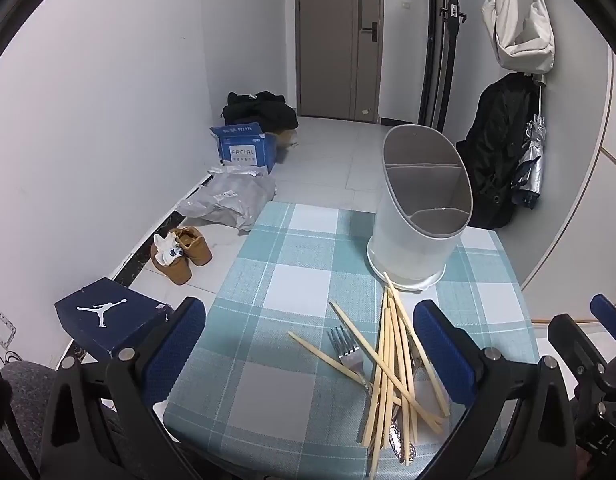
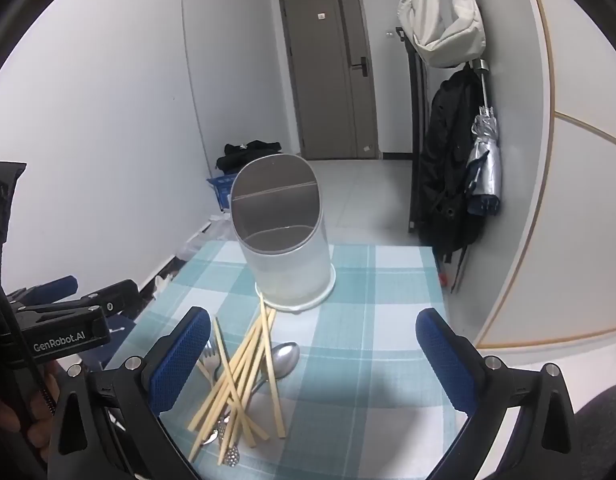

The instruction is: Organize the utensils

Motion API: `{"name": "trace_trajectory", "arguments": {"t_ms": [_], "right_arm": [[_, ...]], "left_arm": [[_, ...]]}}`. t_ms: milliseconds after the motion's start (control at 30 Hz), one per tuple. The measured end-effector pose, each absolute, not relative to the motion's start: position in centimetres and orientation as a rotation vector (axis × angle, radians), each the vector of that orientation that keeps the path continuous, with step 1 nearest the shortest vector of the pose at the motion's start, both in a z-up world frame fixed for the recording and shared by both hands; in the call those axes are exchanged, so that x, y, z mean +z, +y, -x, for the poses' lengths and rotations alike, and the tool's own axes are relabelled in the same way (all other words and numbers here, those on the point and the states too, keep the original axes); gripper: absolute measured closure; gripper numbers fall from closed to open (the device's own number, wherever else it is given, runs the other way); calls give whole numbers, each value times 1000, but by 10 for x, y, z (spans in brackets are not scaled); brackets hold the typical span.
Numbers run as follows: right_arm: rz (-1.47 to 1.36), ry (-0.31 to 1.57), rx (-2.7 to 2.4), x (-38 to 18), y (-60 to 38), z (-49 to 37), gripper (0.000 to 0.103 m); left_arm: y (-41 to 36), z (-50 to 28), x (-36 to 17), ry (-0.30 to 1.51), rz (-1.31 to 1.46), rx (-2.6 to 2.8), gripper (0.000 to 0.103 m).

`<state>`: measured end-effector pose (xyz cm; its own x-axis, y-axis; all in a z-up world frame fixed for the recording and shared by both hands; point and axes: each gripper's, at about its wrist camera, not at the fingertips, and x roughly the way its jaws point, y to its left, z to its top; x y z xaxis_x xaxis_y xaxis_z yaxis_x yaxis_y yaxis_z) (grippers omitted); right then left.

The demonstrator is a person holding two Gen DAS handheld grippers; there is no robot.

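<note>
A heap of wooden chopsticks (image 1: 392, 364) lies on the checked tablecloth (image 1: 291, 280) with a metal fork (image 1: 346, 350) among them. In the right wrist view the same chopsticks (image 2: 243, 376) cross a metal spoon (image 2: 285, 358) and a fork (image 2: 211, 360). Beyond the heap stands a white utensil holder (image 1: 422, 216) with grey divided compartments, seen also as the holder (image 2: 285, 240). My left gripper (image 1: 308, 356) is open above the near table, the heap toward its right finger. My right gripper (image 2: 314, 360) is open too, the heap by its left finger. Neither touches anything.
The table's left edge drops to a floor with brown shoes (image 1: 181, 254), a navy shoebox (image 1: 111, 316), grey bags (image 1: 231, 200) and a blue box (image 1: 245, 148). A black coat (image 2: 448, 168), folded umbrella (image 2: 484, 160) and white bag (image 2: 444, 16) hang on the right wall.
</note>
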<state>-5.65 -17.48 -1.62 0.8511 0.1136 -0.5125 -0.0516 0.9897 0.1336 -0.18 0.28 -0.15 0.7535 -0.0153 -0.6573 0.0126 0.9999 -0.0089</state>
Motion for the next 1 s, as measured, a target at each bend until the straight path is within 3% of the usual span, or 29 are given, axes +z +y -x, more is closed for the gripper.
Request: {"name": "trace_trajectory", "arguments": {"t_ms": [1000], "right_arm": [[-135, 542, 127, -17, -173, 56, 0]], "left_arm": [[5, 4, -1, 713, 24, 4, 1]]}}
